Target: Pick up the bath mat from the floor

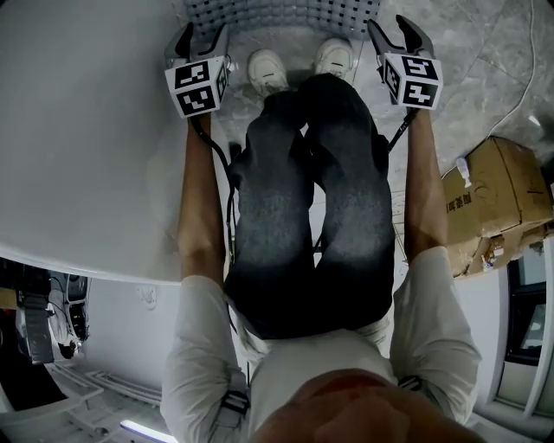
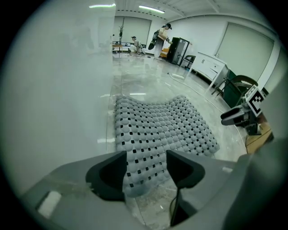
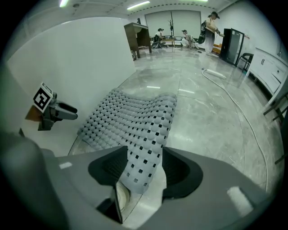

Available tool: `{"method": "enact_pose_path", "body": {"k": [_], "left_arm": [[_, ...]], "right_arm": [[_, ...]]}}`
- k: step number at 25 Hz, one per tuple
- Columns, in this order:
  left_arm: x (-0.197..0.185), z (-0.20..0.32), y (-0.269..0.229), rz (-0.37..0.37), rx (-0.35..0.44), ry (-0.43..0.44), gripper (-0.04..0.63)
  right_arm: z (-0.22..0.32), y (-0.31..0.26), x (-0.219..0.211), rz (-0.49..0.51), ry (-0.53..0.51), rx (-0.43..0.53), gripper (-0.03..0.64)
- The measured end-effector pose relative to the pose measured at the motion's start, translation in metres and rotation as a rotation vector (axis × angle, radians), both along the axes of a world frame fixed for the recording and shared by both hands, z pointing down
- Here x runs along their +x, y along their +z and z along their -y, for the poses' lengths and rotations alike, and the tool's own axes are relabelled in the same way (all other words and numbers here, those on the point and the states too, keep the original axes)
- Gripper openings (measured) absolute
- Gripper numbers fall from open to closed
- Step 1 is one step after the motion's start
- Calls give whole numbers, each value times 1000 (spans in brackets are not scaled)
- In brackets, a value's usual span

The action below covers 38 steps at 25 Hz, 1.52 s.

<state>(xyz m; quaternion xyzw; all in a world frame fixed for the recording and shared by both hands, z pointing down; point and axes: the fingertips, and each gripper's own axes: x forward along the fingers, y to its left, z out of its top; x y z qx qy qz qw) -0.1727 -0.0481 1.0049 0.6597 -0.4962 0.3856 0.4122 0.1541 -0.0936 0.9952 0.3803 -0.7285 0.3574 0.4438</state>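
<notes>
A grey bath mat (image 1: pixel 277 13) with rows of bumps and square holes lies on the pale marble floor just beyond the person's shoes (image 1: pixel 268 71). My left gripper (image 1: pixel 201 36) stands at its near left corner and my right gripper (image 1: pixel 396 33) at its near right corner, both pointing steeply down. In the left gripper view a raised corner of the mat (image 2: pixel 157 121) lies loosely in the gap of the left gripper (image 2: pixel 146 164). In the right gripper view the other corner of the mat (image 3: pixel 135 117) droops between the jaws of the right gripper (image 3: pixel 144 166). Neither pair of pads presses it.
A white wall panel (image 1: pixel 78 130) runs close along the mat's left side. Cardboard boxes (image 1: pixel 493 199) sit on the floor to the right. A hose (image 3: pixel 225 90) trails over the floor beyond. White cabinets (image 2: pixel 211 65) and several people stand far back.
</notes>
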Motion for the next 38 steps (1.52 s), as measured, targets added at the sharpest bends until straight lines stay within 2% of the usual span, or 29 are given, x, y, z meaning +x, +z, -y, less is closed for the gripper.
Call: {"method": "enact_pose_path", "body": {"k": [4, 11, 27, 32, 38], "left_arm": [[-7, 0, 20, 15, -12, -3, 302], [-18, 4, 54, 47, -35, -11, 330], [-22, 5, 101, 46, -72, -69, 391], [-23, 5, 112, 49, -76, -87, 405], [-22, 6, 119, 39, -69, -86, 414]], "right_arm": [[0, 17, 2, 17, 40, -19, 258], [1, 47, 4, 11, 45, -45, 298], [-10, 87, 1, 6, 68, -89, 345], [-13, 96, 3, 33, 118, -99, 344], [-7, 99, -1, 99, 130, -89, 351]]}}
